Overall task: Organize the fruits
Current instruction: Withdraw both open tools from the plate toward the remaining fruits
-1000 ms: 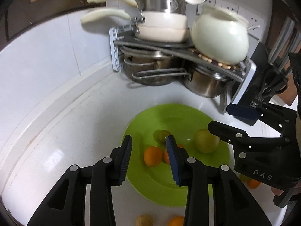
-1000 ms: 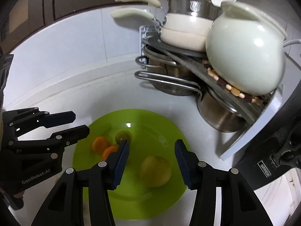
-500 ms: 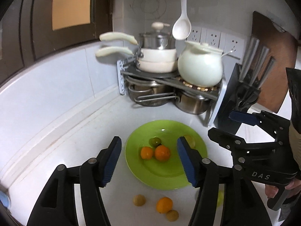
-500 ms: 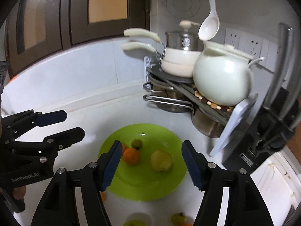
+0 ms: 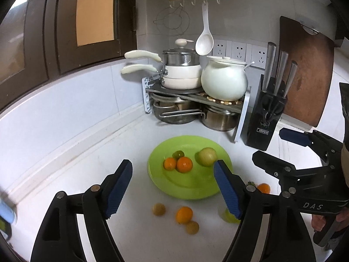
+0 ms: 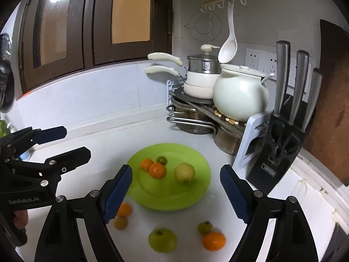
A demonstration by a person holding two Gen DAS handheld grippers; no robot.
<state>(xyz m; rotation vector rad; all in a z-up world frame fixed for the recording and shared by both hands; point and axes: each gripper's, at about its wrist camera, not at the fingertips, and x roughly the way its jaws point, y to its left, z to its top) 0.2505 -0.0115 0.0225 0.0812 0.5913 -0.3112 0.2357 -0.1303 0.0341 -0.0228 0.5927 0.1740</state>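
Four fruits sit on the green plate (image 6: 196, 187) ahead of my claws. Left claw (image 5: 173, 187) and right claw (image 6: 175, 193) are opening, empty. Five loose fruits (image 6: 162, 239) on the bench (image 5: 87, 170) below them left, I'd say.

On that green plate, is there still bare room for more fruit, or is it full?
Yes. The green plate is bare across its near half, below the two oranges, the small green fruit and the pale yellow fruit, which bunch toward its far side. The white counter left of the plate is bare too. The counter in front is crowded with loose fruit.
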